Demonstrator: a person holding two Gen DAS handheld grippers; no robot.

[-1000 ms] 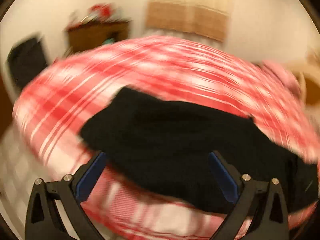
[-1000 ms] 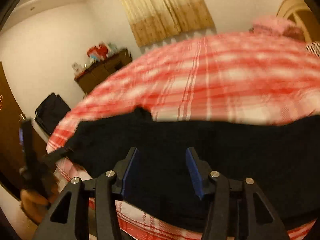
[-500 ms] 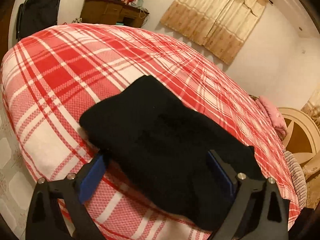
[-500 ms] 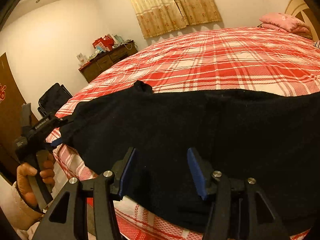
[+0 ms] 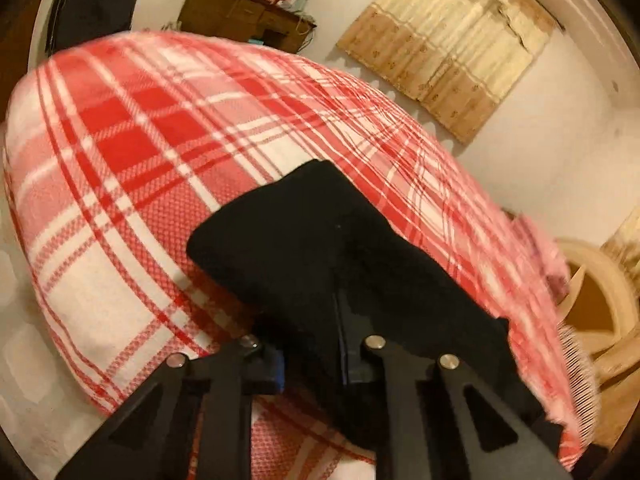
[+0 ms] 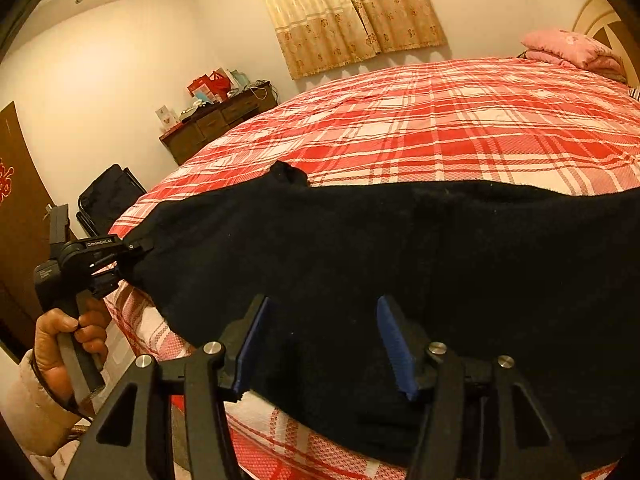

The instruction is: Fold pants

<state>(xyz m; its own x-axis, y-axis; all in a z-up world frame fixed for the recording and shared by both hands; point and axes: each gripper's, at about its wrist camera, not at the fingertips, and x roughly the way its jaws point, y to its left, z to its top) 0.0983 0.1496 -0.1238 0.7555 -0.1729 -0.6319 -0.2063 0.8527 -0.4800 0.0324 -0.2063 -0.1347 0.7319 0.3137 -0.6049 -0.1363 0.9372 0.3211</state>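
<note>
While the black, fuzzy pants (image 6: 400, 264) are spread flat across the woven red plaid bedspread (image 6: 440, 120), their edge has just been clamped by the closing left gripper (image 5: 310, 344), seemingly; the right gripper (image 6: 320, 344) is held apart over them

On the left gripper (image 6: 138, 258), seen from the right wrist camera, a small white label on the top of its black body reads "GenRoboLAI" or close to it; the last letters are too small to be sure. A second white marking lower on that body cannot be read. A red character on the brown door (image 6: 18, 184) is cut off.
</note>
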